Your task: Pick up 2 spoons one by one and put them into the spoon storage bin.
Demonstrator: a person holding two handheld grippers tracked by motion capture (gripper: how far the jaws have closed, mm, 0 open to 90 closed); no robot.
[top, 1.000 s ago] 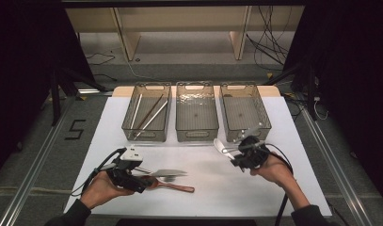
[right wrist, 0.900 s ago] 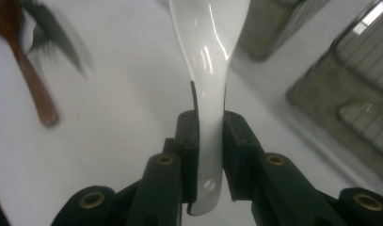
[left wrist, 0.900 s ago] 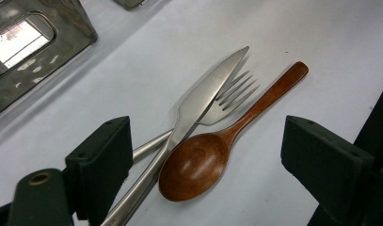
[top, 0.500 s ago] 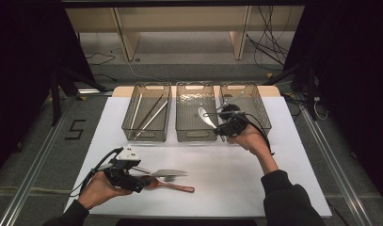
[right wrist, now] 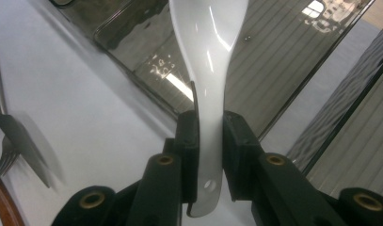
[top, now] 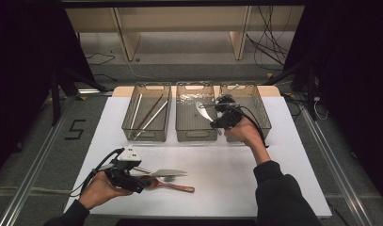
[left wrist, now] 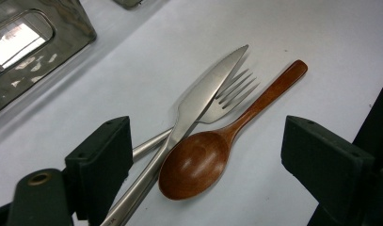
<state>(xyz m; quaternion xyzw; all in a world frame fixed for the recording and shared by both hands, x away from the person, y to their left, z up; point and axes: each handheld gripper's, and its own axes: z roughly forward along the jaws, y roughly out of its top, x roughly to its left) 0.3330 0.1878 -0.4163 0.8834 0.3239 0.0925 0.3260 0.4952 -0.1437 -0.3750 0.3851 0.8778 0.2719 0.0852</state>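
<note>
One piece is in the air now: the right gripper pinches a glossy white ceramic spoon by its handle over the middle clear plastic bin. The left gripper, jaws spread wide, holds nothing. I judge three pieces remain on the white table: a steel knife, a steel fork and a brown wooden spoon.

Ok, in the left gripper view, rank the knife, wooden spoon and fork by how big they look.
1. Knife, longest.
2. Wooden spoon, nearly as long, wider bowl.
3. Fork, smallest showing, though the knife covers part of it, so unsure.
</note>
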